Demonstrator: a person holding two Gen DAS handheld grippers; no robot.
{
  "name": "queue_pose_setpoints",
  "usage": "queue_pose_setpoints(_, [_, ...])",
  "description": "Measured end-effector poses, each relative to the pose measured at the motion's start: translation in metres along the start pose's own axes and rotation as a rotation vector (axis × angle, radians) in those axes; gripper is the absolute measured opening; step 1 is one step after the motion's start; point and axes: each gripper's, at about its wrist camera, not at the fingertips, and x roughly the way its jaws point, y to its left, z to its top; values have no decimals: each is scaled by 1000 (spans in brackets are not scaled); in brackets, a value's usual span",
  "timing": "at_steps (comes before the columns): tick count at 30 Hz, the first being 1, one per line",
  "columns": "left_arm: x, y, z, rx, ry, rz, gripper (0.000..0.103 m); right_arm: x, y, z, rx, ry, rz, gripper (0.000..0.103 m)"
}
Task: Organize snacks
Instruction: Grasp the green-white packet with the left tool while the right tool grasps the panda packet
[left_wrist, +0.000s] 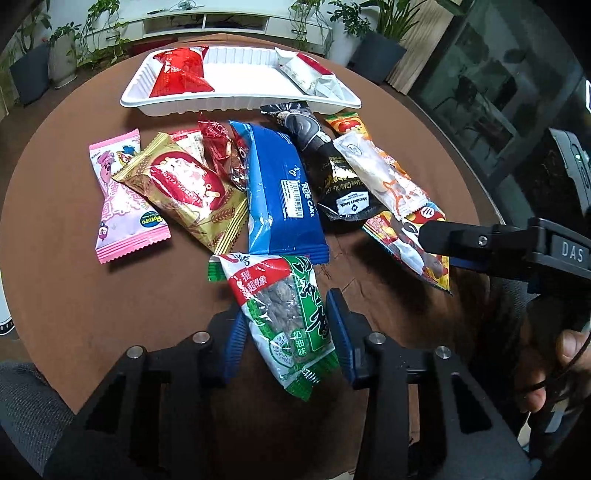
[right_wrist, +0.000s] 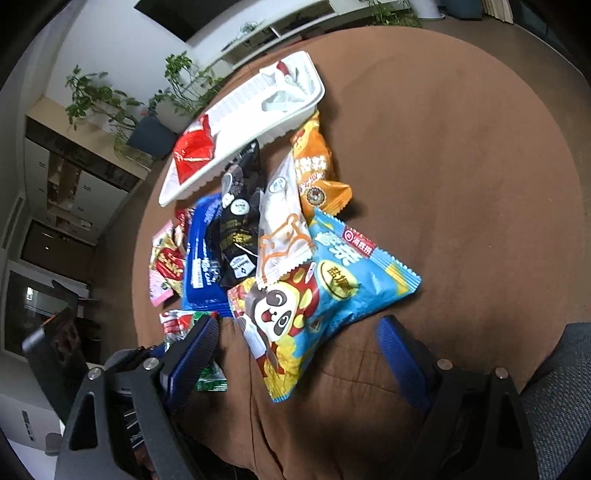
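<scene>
Between your left gripper (left_wrist: 288, 332) pads sits the green nut packet (left_wrist: 284, 314), flanked closely, though contact is unclear. It lies nearer you than the white tray (left_wrist: 240, 103); grip, lift, carry it there.

Your right gripper (right_wrist: 299, 354) gapes empty around the panda snack bag (right_wrist: 314, 306), also short of the tray; lower it and close.

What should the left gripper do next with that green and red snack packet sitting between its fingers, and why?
Probably finish closing on the green and red packet, then lift it toward the white tray. The left gripper has its blue pads on both sides of the packet, apparently not yet pressing it. The tray holds only two snacks, with bare floor between them.
</scene>
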Motion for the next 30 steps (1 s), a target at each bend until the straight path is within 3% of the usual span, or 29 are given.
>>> queue_pose_setpoints(3, [0,4,1,-6,-6,-21,39,0,1,3,4,-11,-23,91])
queue_pose_setpoints(7, [-1,7,-2,-27,-10,-61,25,7,2,6,14,3,-41,91])
queue_pose_setpoints(11, [-2,7,-6,-22,-7,-91,19,10,6,7,-6,-2,-65,91])
queue_pose_setpoints(21, [-7,13,-19,-28,-16,-139,14,16,16,11,-35,-10,-108,91])
queue_pose_setpoints(23, [-9,14,-21,-30,-17,-145,14,18,18,11,-56,-17,-123,86])
queue_pose_setpoints(30, [-6,18,-22,-37,-21,-165,14,13,12,11,-91,-23,-133,54])
